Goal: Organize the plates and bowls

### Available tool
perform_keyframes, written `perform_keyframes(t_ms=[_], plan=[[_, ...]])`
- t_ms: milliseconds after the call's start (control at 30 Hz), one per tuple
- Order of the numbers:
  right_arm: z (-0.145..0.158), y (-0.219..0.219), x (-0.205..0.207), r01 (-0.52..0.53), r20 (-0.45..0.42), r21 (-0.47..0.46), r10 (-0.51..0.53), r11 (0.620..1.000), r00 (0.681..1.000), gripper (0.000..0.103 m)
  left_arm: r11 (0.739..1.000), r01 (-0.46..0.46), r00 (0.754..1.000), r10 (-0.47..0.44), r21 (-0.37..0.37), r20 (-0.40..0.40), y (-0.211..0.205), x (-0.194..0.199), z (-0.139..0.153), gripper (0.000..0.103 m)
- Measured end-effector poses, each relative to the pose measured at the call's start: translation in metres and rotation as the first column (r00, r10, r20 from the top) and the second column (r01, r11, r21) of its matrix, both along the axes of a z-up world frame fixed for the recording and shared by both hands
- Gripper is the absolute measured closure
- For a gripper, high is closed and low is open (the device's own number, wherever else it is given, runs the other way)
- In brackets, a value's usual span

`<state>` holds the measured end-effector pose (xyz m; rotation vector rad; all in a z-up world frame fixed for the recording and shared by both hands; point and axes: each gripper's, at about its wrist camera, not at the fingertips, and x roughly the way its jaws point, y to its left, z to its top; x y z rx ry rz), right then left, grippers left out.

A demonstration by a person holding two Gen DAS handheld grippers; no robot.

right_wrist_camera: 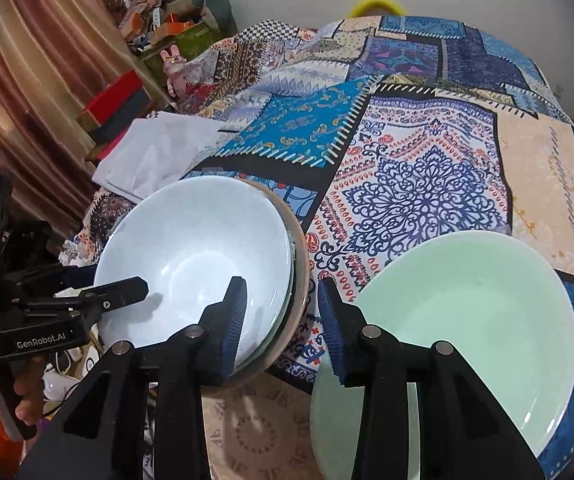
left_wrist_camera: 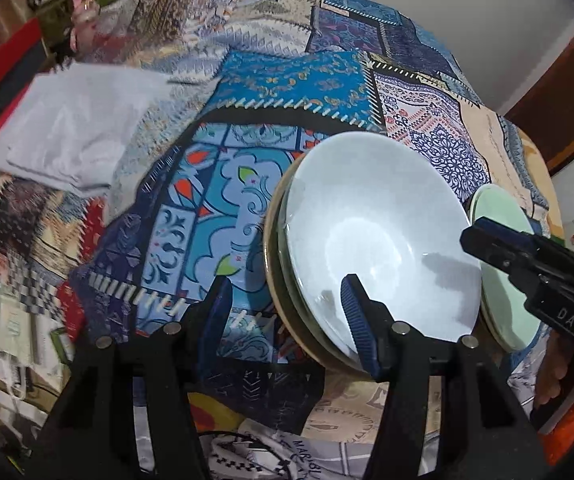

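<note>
We are working two grippers over bowls on a patchwork-covered table.

We are holding the left gripper with its fingers spread wide, one finger reaching over the rim of the pale blue bowl, which is sitting on top of a stack of dishes. We are keeping the right gripper parted too, gripping nothing, poised between that stack and the green bowl just beside it. A folded white cloth is lying farther back on the tablecloth.
</note>
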<state>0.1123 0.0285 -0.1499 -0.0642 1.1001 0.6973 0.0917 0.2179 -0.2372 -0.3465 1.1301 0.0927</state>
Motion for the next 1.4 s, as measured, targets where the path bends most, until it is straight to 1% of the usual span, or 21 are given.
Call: perform_keyframes(t_ms=[67,200,333,467,567,633,667,767,933,1033,1200,1400], plan=[[-0.004,0.004,0.001,-0.009,-0.010,-0.009,0.009,1.000,1.000,0.069,1.000,-0.005,1.000,0.005,-0.022,-0.011,0.003,0.002,-0.008,0.047],[-0.012,0.011,0.001,-0.030,-0.026,-0.023,0.029,0.999,0.999,0.069,0.999,-0.002,1.000,0.002,-0.041,-0.021,0.003,0.005,-0.020,0.047],[-0.021,0.017,0.003,-0.039,-0.053,-0.030,0.038,0.999,0.998,0.069,0.999,0.009,1.000,-0.009,-0.049,0.003,0.002,0.006,-0.020,0.049],[-0.028,0.022,0.005,-0.041,-0.079,-0.031,0.039,0.999,0.996,0.069,0.996,0.007,1.000,-0.006,-0.084,0.012,0.008,0.005,-0.023,0.050],[-0.029,0.024,0.005,-0.042,-0.073,-0.039,0.039,0.998,0.997,0.068,0.994,0.012,1.000,-0.010,-0.112,0.018,0.009,0.006,-0.023,0.057],[-0.029,0.025,0.005,-0.038,-0.069,-0.043,0.035,0.998,0.997,0.068,0.993,0.024,1.000,-0.021,-0.113,0.023,0.006,0.008,-0.022,0.065],[-0.029,0.026,0.004,-0.036,-0.065,-0.046,0.033,0.998,0.997,0.069,0.993,0.032,0.999,-0.029,-0.110,0.026,0.004,0.008,-0.020,0.068],[-0.029,0.025,0.005,-0.024,-0.063,-0.046,0.021,0.999,0.998,0.070,0.997,0.024,0.999,-0.023,-0.077,0.025,-0.002,0.010,-0.018,0.066],[-0.028,0.021,0.007,-0.002,-0.094,-0.018,0.000,1.000,0.996,0.071,0.997,0.002,1.000,-0.001,-0.076,0.010,-0.003,0.012,-0.016,0.067],[-0.027,0.020,0.007,0.006,-0.088,-0.019,-0.008,1.000,0.996,0.072,0.998,-0.005,1.000,0.006,-0.065,0.008,-0.005,0.012,-0.013,0.067],[-0.023,0.016,0.010,0.025,-0.085,-0.007,-0.025,1.000,0.996,0.072,0.997,-0.002,1.000,0.002,-0.081,0.003,-0.008,0.012,-0.011,0.066],[-0.015,0.009,0.011,0.046,-0.075,0.011,-0.045,0.999,0.996,0.072,0.996,0.001,1.000,0.000,-0.087,0.019,-0.013,0.013,-0.004,0.066]])
